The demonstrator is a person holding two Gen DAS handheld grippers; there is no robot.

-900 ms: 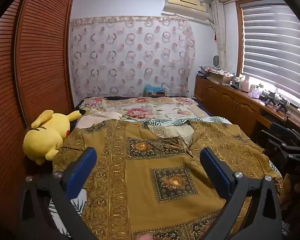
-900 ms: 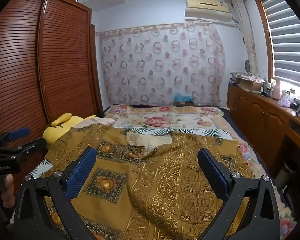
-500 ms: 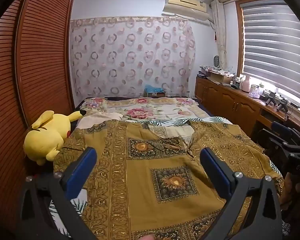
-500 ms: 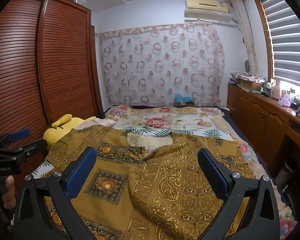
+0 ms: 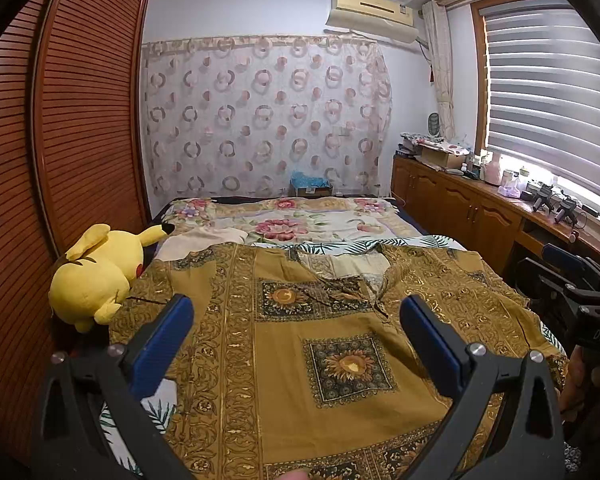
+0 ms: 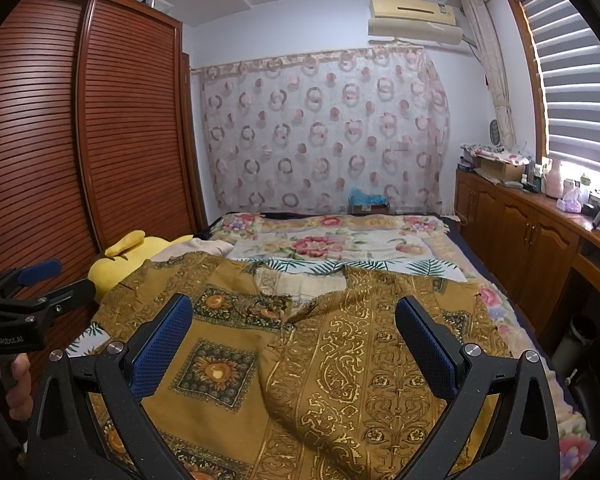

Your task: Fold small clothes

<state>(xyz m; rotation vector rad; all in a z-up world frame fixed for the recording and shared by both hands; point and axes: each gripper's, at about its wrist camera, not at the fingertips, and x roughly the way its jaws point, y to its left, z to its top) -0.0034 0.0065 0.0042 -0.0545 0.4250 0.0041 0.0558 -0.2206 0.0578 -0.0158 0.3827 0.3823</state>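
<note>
A mustard-gold patterned garment [image 5: 320,320] lies spread on the bed, neckline toward the far end; it also shows in the right wrist view [image 6: 340,344], with its right half rumpled. My left gripper [image 5: 296,316] is open and empty, held above the garment's near middle. My right gripper [image 6: 294,316] is open and empty, above the garment's near right part. The right gripper shows at the right edge of the left wrist view [image 5: 576,296]. The left gripper shows at the left edge of the right wrist view [image 6: 28,300].
A yellow plush toy [image 5: 96,276] lies at the bed's left edge by the slatted wardrobe [image 5: 80,120]. A floral bedsheet [image 5: 300,224] covers the far bed. Wooden cabinets [image 5: 460,212] with clutter run along the right under the window.
Both views have barely shifted. The garment lies as before and both grippers stay open.
</note>
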